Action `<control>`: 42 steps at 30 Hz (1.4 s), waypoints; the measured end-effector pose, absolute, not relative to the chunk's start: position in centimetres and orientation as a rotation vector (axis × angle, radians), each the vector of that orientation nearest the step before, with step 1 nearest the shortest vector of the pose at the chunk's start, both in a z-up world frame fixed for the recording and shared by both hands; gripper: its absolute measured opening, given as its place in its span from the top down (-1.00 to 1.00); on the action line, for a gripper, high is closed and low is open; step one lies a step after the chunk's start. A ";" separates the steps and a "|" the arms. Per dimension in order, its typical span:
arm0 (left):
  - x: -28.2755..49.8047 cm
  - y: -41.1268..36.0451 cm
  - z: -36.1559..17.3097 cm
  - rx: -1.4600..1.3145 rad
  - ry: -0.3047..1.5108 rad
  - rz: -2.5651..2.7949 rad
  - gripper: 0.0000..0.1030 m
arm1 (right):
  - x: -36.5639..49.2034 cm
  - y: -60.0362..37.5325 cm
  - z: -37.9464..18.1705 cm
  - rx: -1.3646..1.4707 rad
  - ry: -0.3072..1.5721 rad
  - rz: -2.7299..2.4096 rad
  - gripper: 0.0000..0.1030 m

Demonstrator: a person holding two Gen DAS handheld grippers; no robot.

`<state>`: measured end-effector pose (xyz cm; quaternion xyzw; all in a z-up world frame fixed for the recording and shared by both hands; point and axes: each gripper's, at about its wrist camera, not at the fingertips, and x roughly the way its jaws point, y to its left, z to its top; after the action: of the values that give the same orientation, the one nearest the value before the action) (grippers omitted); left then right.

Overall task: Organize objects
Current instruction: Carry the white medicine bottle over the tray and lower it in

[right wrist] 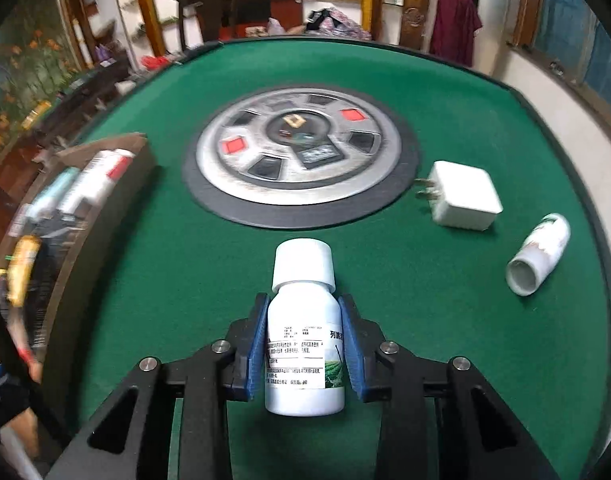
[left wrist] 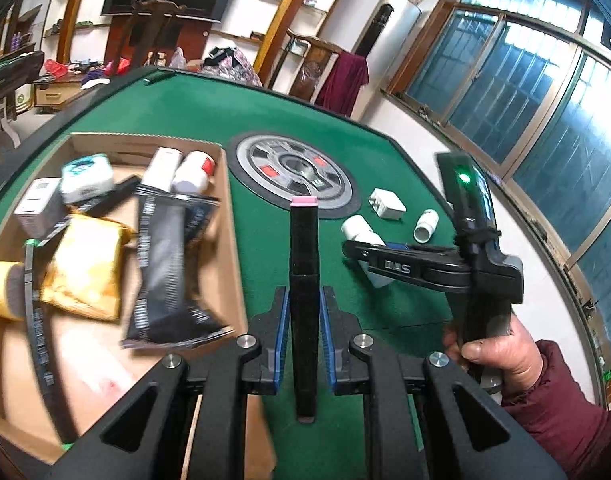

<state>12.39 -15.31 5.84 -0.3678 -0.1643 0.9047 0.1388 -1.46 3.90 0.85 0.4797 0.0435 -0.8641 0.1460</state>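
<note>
My left gripper (left wrist: 304,340) clamps a slim black marker (left wrist: 304,280), cardboard box (left wrist: 225,240) to its left. My right gripper (right wrist: 304,344) pinches a smooth white plastic bottle (right wrist: 304,344) above the green felt table (right wrist: 425,300).

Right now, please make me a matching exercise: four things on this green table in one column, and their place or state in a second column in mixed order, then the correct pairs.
Things:
1. black marker with pink end
2. white capped bottle with printed label
3. white square plug adapter
4. yellow padded packet

Places or states:
A. inside the brown cardboard box
B. loose on the green felt, beside the round grey centre panel
C. between the pads of the right gripper
D. clamped in the left gripper

Pairs: 1-D, 2-C, 3-B, 4-A
</note>
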 end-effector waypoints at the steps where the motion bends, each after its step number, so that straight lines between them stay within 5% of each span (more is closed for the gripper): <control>1: 12.9 -16.0 6.1 -1.049 -0.494 2.618 0.72 | -1.0 3.9 1.3 1.361 0.084 -2.469 0.28; 18: 22.1 -27.4 12.4 -0.775 -0.712 2.750 0.72 | 6.3 -3.6 8.3 1.077 0.031 -2.250 0.27; 42: 16.9 -29.2 5.7 -1.144 -0.699 2.773 0.71 | 9.3 -12.2 3.0 1.191 0.165 -2.019 0.26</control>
<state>16.94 -29.22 5.74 -0.3714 -0.2269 0.8998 0.0307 9.26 -12.23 2.97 0.4678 0.0647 -0.7926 0.3857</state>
